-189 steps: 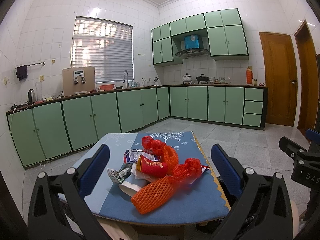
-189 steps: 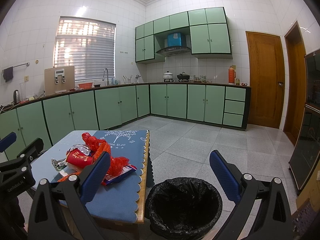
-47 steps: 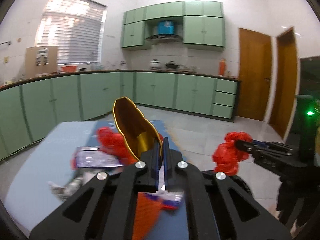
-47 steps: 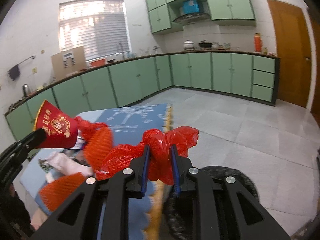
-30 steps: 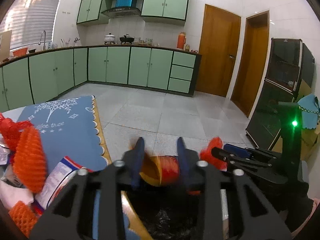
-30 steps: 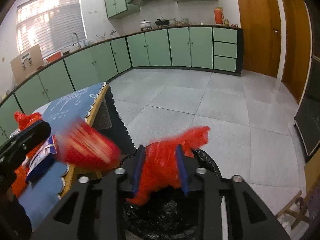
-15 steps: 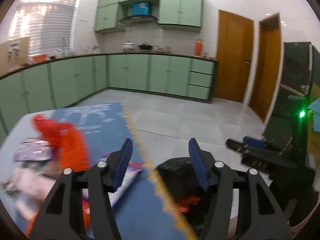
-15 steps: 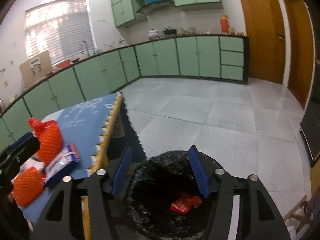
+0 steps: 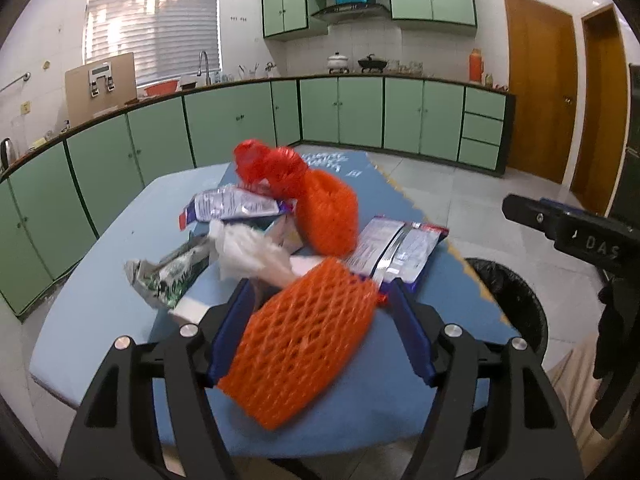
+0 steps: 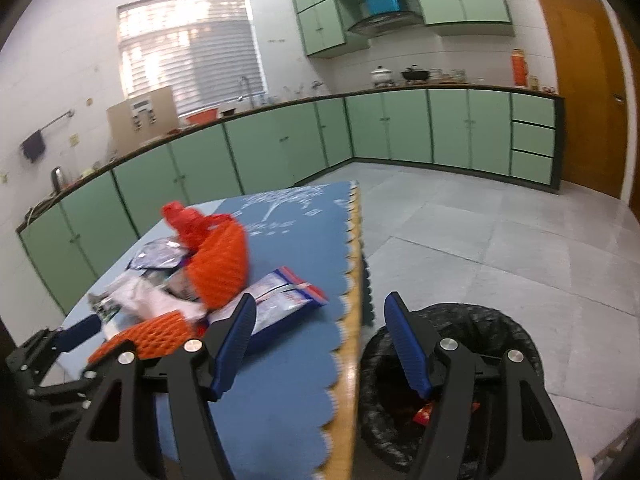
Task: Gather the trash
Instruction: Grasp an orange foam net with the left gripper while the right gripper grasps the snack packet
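Reaching over the near edge of the counter (image 9: 100, 280), I had my left gripper (image 9: 320, 320) around the orange foam net (image 9: 304, 344). Its two fingers stood apart, one on each side of the net, and I cannot tell if they already touched it. I chose this net because it lay closest to me, at the front of the trash pile, so nothing was in the way.

My right gripper (image 10: 320, 340) hung empty with its fingers apart, over the right edge of the counter. I kept it there because the black bin (image 10: 516, 344) stood on the floor just beside this edge. Some red trash (image 10: 424, 414) lay inside the bin.

Behind the net lay white crumpled paper (image 9: 248, 252), a green wrapper (image 9: 168, 276) toward the left edge, and a silver snack bag (image 9: 400, 252) toward the right edge. A second orange net (image 9: 328, 212) with a red plastic bag (image 9: 268, 168) lay farther back. I judged that most of the trash was not yet collected.
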Demonstrator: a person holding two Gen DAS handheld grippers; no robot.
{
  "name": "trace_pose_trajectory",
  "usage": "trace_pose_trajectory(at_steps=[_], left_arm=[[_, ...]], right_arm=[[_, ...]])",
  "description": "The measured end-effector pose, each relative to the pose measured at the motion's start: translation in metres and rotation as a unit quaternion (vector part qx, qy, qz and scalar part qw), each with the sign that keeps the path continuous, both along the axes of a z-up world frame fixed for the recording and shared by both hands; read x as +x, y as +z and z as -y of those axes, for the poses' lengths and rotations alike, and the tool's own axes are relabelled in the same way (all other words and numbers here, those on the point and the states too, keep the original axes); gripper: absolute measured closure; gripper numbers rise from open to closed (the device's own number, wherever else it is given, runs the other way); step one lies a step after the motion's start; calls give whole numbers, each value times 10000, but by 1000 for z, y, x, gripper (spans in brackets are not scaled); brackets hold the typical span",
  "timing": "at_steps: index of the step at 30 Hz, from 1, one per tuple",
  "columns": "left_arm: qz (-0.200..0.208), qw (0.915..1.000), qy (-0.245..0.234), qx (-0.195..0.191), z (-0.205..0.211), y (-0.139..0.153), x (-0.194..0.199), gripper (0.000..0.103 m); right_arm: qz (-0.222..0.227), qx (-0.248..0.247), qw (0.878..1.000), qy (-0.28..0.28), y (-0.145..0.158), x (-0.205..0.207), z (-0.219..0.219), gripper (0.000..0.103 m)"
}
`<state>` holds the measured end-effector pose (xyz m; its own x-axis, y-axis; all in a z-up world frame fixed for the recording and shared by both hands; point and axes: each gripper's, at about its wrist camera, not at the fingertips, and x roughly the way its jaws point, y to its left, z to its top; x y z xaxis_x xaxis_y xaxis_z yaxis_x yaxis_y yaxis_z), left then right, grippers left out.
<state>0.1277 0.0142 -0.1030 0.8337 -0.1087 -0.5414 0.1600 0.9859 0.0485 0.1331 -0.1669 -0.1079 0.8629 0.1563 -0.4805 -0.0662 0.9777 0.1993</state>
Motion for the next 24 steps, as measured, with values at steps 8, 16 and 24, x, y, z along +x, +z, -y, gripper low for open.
trace_pose_trajectory(at_steps=[8,16,24], left_arm=[[-354,9993,34,78,-1,-24,9,49],[-415,9991,58,-76,-9,-32,10,94],[311,9986,110,-404,-10,5,-8,95]], right_arm=[[-39,-106,9999,104,2,0,-14,37],[-177,-112,9996,161,-7,7,-19,37],[-304,-88,9992,230,-17,17,-21,38]])
